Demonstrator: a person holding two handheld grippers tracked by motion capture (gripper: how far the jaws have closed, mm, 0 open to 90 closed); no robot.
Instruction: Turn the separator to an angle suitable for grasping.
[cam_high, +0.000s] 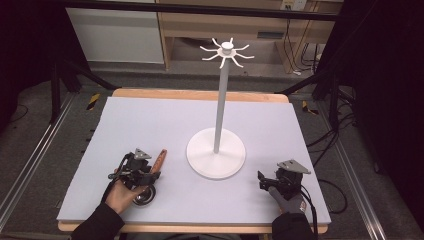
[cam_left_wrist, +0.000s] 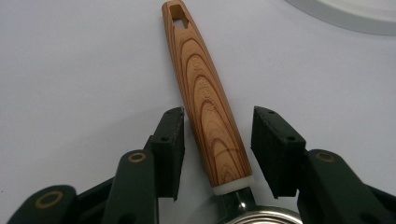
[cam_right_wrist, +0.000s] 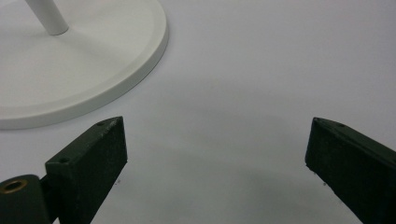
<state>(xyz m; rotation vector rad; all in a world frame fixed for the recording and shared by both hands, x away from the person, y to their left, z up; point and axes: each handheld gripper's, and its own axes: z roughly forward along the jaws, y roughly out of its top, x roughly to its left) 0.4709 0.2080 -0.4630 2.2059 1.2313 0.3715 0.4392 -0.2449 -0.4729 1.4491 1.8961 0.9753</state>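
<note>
Wood-grain handle of one small steel strainer is lying lower left of the high view, between the left gripper's spread jaws, untouched. Right gripper is gaping empty beside one white hook stand.

A pale mat covers the wooden table, bearing a white stand and a wood-handled utensil.

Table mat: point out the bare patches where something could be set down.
Free: the mat left of the hook stand's pole, and the strip between its round base and the right gripper. Crowded: near-left corner, with the left gripper over the wooden-handled utensil.
</note>
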